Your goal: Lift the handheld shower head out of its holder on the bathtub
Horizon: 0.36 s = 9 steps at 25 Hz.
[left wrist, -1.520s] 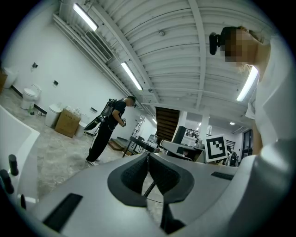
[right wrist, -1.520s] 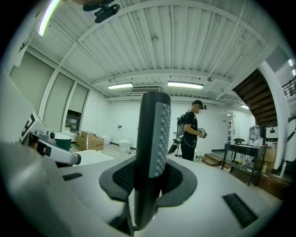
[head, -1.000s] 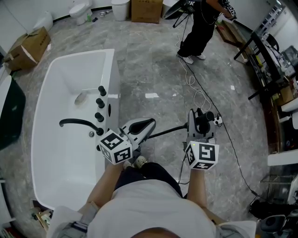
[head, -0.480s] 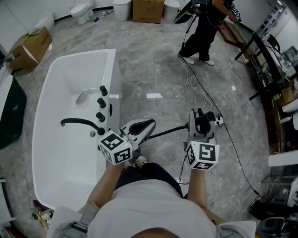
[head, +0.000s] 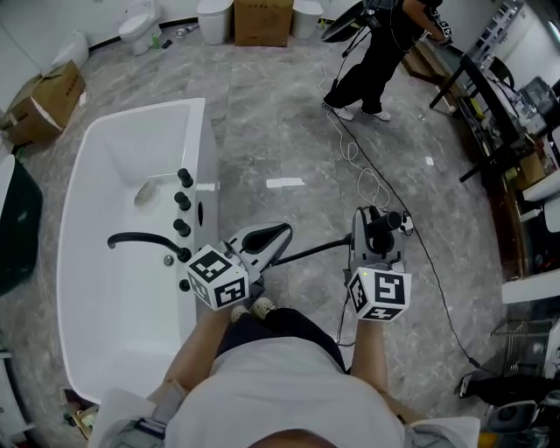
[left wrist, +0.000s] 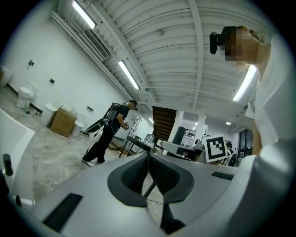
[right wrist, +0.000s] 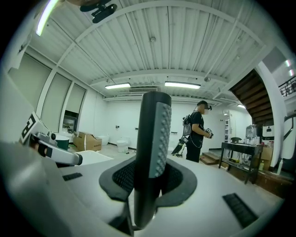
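The black handheld shower head (right wrist: 155,148) stands upright between the jaws of my right gripper (right wrist: 149,179), which is shut on it. In the head view the right gripper (head: 378,229) holds the shower head (head: 388,220) over the floor, right of the white bathtub (head: 87,219). Its thin black hose (head: 311,251) runs left toward the tub's rim. My left gripper (head: 278,233) hovers beside the tub's near corner. Its jaws meet at the tips in the left gripper view (left wrist: 148,159), with nothing gripped. A black spout (head: 140,238) and black knobs (head: 184,178) sit on the rim.
A person in black (head: 376,52) stands at the far side with a cable (head: 367,166) trailing across the grey marble floor. Cardboard boxes (head: 262,19) and toilets (head: 138,28) line the back wall. Dark tables and shelving (head: 503,114) stand at the right.
Both grippers keep their places, the shower head still in the right one. The head view has shifted slightly, so the tub sits a little further left. The person at the back has stepped.
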Motion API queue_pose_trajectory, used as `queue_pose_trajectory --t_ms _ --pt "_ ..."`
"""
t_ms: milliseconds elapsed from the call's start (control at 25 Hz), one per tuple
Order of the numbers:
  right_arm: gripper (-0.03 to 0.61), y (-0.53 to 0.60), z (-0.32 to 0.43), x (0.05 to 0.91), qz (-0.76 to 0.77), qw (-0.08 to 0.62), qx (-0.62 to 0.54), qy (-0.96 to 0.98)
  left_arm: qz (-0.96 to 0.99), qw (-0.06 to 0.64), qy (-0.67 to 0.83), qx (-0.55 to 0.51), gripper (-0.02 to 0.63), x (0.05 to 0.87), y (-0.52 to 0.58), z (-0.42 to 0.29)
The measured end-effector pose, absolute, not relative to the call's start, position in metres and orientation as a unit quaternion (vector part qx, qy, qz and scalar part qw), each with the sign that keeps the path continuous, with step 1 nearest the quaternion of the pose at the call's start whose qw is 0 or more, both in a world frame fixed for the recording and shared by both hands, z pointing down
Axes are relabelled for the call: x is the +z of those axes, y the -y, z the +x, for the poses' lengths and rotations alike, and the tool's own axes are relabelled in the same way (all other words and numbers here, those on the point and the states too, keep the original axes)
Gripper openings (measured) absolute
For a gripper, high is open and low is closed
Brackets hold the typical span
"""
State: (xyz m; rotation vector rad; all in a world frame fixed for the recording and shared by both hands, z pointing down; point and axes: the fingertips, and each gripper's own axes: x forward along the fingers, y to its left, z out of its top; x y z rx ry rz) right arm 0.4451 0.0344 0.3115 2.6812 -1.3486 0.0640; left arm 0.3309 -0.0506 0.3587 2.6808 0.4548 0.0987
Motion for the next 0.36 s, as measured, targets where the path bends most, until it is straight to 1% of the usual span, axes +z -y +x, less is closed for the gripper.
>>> queue_pose_trajectory --t_ms 360 --pt "0.103 -0.0311 0.4477 0.3186 0.892 0.069 0.021 0.446 0.963 0.212 -0.165 0.036 0.020 0.3660 0.0491 0.3311"
